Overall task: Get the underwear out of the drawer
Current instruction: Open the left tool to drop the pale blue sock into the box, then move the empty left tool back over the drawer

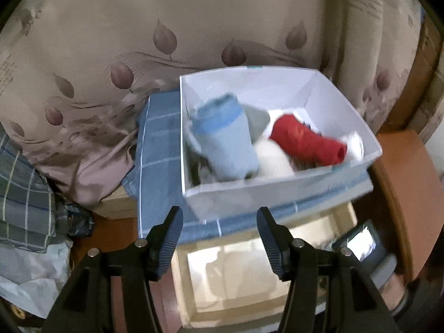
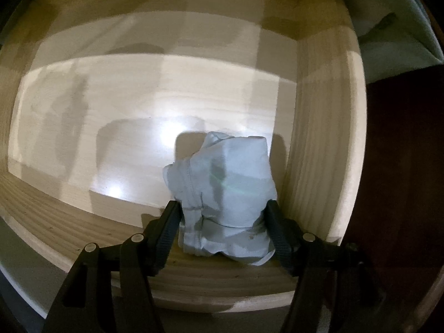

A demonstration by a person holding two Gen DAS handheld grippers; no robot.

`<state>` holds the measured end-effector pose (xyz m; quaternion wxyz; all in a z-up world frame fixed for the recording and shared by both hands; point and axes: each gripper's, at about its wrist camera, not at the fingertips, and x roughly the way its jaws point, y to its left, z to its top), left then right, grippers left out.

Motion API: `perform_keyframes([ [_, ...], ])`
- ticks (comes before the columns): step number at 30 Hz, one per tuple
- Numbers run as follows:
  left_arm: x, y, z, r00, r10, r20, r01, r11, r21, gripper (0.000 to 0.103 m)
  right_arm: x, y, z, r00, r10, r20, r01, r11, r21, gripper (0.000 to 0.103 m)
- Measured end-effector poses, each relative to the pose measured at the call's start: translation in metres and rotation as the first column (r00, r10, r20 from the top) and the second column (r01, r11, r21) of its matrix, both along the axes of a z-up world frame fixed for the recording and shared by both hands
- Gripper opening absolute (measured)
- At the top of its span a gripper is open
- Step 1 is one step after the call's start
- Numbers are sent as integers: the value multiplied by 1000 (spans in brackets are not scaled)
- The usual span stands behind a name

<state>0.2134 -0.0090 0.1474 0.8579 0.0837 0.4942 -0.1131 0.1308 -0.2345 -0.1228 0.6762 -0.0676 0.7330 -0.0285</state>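
While the right gripper (image 2: 222, 216) straddles a crumpled pale-blue underwear bundle (image 2: 222, 183) on the light wooden drawer's (image 2: 313, 152) floor, pads touching its sides, the left gripper (image 1: 219, 222) hangs spread and empty before a white box (image 1: 249, 191) of rolled garments.

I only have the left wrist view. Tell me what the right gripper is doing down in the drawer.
Observer: The right gripper points into the wooden drawer, its fingers either side of a folded pale underwear bundle.
Operator: Say whether it's clamped.
Observer: The bundle fills the gap and both pads touch its sides; a firm squeeze I cannot confirm.
Operator: Report what else is left in there.
Observer: Nothing else shows on the drawer floor in that view; the bundle lies close to the drawer's right wall.
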Motion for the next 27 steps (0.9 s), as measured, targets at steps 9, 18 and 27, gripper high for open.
perform_keyframes([
  [9,-33,12,-58,995,47,-85,-47,999,4,57,19,7,-11,996,29,-84,-32,999,-35,68],
  [18,-52,20,-125,970,177,-168,-181,983,-10,57,41,12,-17,991,56,-119,-62,997,-47,68],
  [27,-66,6,-157,965,197,-175,-194,980,34,57,49,7,-15,996,43,-74,-47,997,-53,44],
])
